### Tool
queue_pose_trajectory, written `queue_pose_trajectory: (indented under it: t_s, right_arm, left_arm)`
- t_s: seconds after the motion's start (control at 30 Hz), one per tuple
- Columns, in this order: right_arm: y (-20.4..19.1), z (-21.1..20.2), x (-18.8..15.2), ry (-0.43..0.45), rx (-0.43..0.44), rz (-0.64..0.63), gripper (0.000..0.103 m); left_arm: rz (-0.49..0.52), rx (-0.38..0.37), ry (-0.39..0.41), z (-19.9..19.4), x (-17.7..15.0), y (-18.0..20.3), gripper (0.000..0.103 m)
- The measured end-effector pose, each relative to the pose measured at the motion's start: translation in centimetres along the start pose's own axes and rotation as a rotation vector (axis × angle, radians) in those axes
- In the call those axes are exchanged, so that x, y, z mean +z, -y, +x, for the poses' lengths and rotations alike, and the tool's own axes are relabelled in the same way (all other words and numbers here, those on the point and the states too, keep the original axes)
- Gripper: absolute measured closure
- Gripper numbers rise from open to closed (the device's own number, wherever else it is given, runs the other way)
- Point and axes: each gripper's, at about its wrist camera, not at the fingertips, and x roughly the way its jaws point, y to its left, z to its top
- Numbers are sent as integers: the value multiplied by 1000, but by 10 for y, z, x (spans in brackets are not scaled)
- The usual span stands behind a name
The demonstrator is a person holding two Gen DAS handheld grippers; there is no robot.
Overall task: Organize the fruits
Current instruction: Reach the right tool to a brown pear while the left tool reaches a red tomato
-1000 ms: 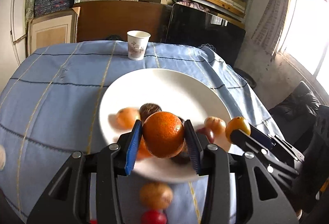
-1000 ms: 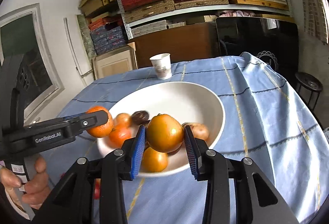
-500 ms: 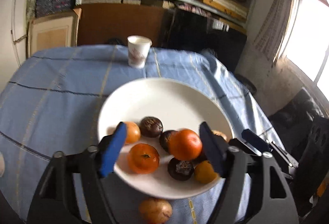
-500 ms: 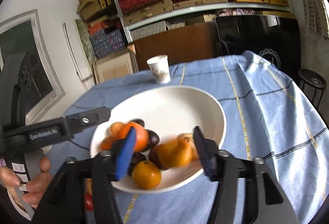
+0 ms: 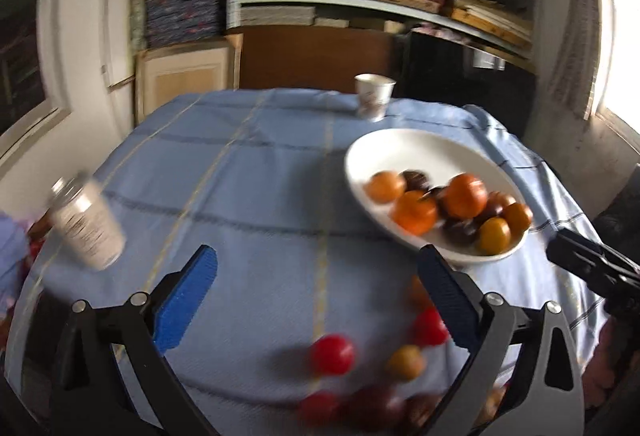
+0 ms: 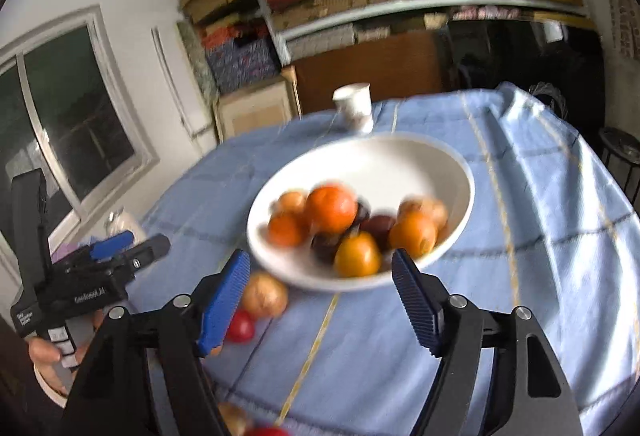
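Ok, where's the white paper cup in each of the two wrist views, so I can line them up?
Left wrist view: the paper cup stands upper middle, slightly right of centre, on the far edge of the blue tablecloth, beyond the white bowl.
Right wrist view: the paper cup stands upper middle, directly behind the white bowl.
Shared landmark: the white bowl of fruit, just in front of the cup in both.

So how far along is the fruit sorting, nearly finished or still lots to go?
Partly done. The white bowl already holds a pile of oranges and dark fruits. Nothing is in hand: the left gripper and right gripper are both empty, jaws opening. Still left on the blue tablecloth are several loose fruits, such as a red one and a yellowish one beside the bowl.
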Motion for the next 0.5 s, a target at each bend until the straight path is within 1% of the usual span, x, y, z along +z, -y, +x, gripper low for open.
queue_pose_trajectory:
  t_s: [0.1, 0.17, 0.23, 0.33, 0.4, 0.5]
  right_arm:
    - [-3, -4, -7, -51, 48, 14, 29]
    - [-5, -10, -10, -61, 68, 17, 29]
    - [-9, -13, -13, -82, 76, -2, 29]
    - [-17, -18, -22, -120, 88, -38, 29]
    - [-23, -20, -31, -159, 99, -63, 29]
    - [-29, -20, -44, -203, 87, -91, 29]
  left_arm:
    - [-64, 11, -4, -10, -7, -21, 5]
    - [-110, 1, -15, -14, -10, -32, 5]
    - [-132, -10, -28, -15, -13, -38, 5]
    - [-118, -11, -30, -19, -16, -36, 5]
    - [-87, 0, -22, -22, -18, -31, 5]
    - [-39, 11, -14, -27, -21, -21, 5]
